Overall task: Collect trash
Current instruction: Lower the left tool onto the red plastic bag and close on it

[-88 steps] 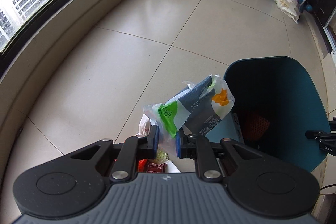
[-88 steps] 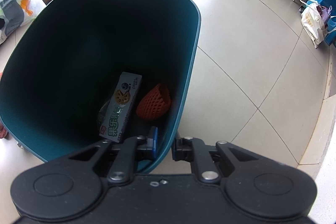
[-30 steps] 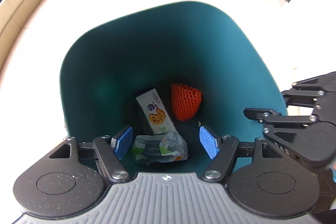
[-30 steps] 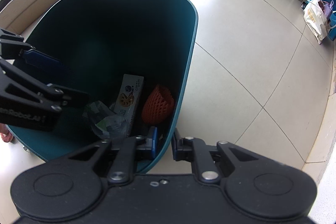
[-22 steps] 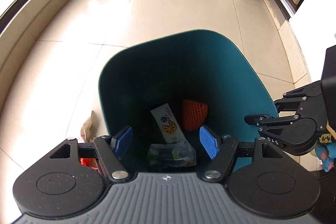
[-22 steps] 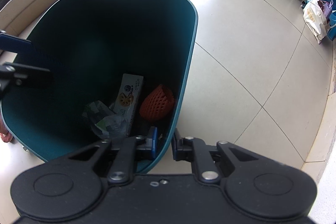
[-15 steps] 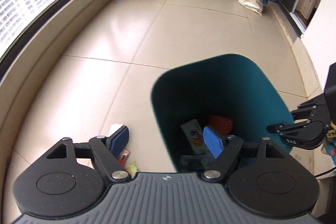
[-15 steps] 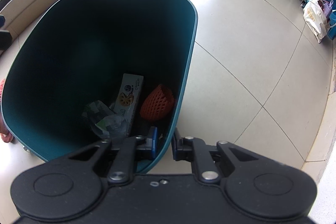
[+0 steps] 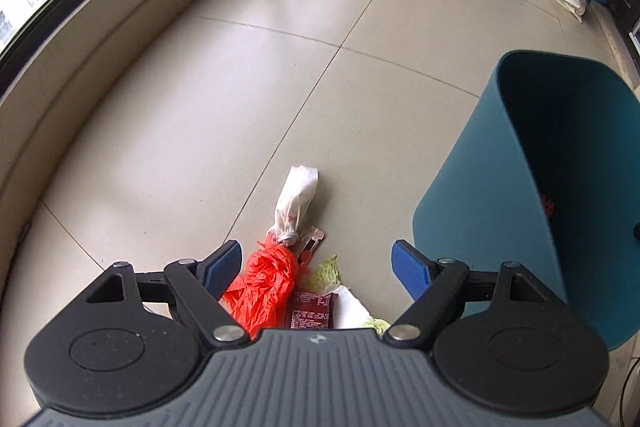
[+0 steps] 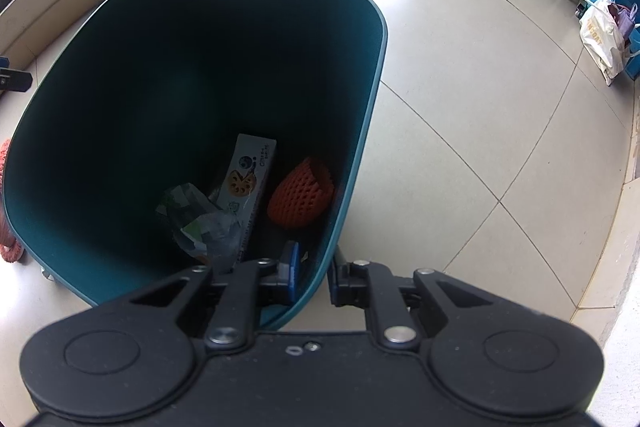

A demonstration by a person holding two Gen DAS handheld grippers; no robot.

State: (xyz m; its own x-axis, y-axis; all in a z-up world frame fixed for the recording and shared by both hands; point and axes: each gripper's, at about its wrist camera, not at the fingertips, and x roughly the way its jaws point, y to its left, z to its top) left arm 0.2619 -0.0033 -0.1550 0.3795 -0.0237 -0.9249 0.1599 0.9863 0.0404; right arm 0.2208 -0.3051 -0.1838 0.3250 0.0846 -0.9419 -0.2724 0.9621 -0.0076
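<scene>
My left gripper [image 9: 316,269] stands wide open, empty, over floor trash [image 9: 266,287] beside the bin [image 10: 362,131]. My right gripper [image 10: 314,273] is clamped on the bin rim.

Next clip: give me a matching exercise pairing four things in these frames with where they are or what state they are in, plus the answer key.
Things
1. orange foam fruit net
2. red plastic bag
3. right tongs
4. left tongs

Places or states
A. open, holding nothing
B. on the floor beside the teal bin
C. at the bottom of the bin
D. clamped on the bin's rim

Pairs: 1-C, 2-B, 3-D, 4-A
</scene>
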